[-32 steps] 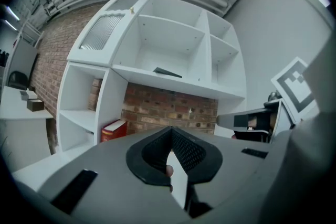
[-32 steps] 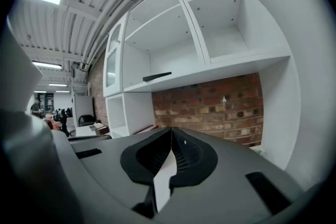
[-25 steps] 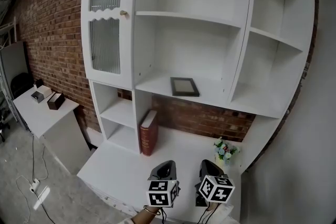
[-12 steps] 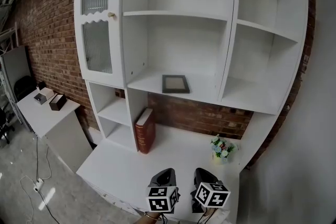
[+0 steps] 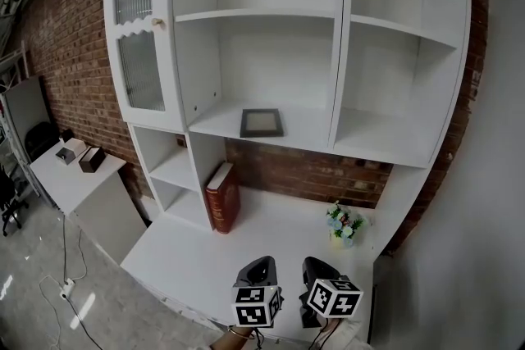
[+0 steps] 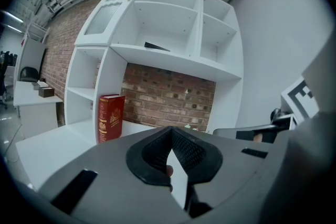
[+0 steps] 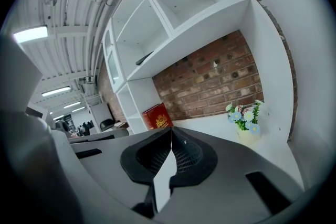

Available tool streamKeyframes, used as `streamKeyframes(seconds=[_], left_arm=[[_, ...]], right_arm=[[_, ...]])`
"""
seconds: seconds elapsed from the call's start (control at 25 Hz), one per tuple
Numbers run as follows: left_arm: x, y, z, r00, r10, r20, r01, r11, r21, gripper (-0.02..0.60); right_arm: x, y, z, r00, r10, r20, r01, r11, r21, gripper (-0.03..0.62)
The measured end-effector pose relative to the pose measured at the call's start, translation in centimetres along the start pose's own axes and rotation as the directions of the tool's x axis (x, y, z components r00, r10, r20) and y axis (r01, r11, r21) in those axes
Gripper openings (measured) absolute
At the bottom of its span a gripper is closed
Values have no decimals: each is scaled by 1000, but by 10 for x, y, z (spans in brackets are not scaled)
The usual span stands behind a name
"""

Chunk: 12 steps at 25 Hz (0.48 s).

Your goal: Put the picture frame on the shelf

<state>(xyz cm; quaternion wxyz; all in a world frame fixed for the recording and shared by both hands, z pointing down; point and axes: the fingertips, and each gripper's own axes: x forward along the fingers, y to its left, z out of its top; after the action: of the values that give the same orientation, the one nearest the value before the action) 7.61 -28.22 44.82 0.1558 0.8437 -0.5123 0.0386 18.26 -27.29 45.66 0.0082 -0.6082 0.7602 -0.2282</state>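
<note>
Two grippers hang side by side over the near edge of the white table [image 5: 194, 252], the left gripper [image 5: 261, 265] just beside the right gripper [image 5: 317, 266]. Both point toward the far shelving unit [image 5: 343, 53]. The picture frame [image 5: 262, 123] lies flat on the shelf [image 5: 316, 132] of the unit's middle compartment, above the strip of brick wall [image 5: 312, 175]. It is well apart from both grippers, far from them, higher, and slightly to the left. In the left gripper view the frame shows only as a dark sliver on that shelf. In that view the left gripper's jaws meet at their tips with nothing between them. The right gripper view shows the right gripper's jaws likewise closed on nothing. A red book [image 5: 223, 197] stands upright on the table against the unit's lower left partition. A small pot of flowers [image 5: 343, 226] stands at the far right of the table. The unit's upper left compartment has a ribbed glass door [image 5: 135, 37].
</note>
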Motion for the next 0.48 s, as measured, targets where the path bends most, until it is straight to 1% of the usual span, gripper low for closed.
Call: streamKeyframes(seconds=[0.12, 0.48], left_arm=[[2, -3, -2, 1000, 4, -5, -4, 1000, 9, 6], [8, -8, 1, 1000, 6, -6, -6, 1000, 27, 6]], right_arm=[[0, -3, -3, 1000, -5, -23, 4, 999, -35, 25], [4, -7, -2, 999, -4, -36, 2, 998, -60, 23]])
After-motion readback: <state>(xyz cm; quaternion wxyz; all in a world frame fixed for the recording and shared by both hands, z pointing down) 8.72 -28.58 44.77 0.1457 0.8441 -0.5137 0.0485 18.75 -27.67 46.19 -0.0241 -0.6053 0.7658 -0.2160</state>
